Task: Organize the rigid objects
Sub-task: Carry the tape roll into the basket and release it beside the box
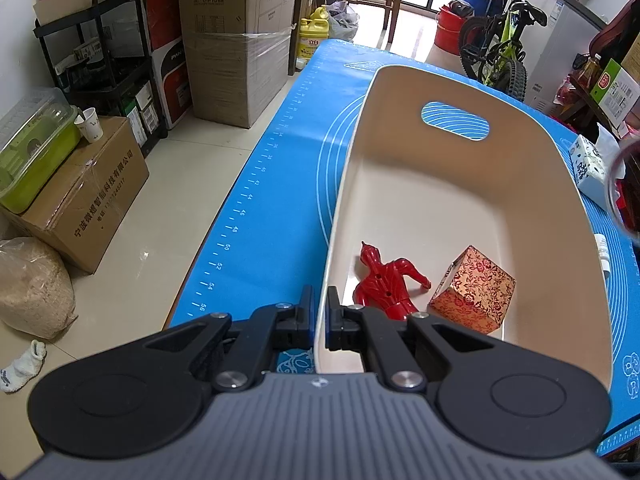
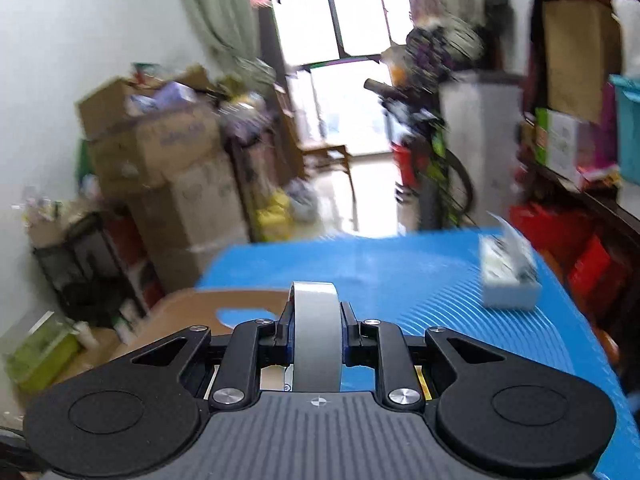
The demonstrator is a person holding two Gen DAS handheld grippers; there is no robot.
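My right gripper (image 2: 318, 320): squeezing a grey tape roll (image 2: 318, 332), standing on edge
My left gripper (image 1: 318, 312): pinching the cream bin (image 1: 472, 184) wall
Bin: on blue mat (image 1: 272, 216)
Inside bin: red toy (image 1: 386, 280), flowery box (image 1: 474, 292)
Room: cardboard boxes (image 1: 236, 40) past the mat

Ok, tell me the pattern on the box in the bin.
Red floral print on gold, on the box; clearest in the left wrist view.

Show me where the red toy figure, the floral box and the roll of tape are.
red toy figure (image 1: 384, 286), left wrist view, on its torso.
floral box (image 1: 474, 290), left wrist view, on its front face.
roll of tape (image 2: 317, 336), right wrist view, on its outer grey band between the fingers.
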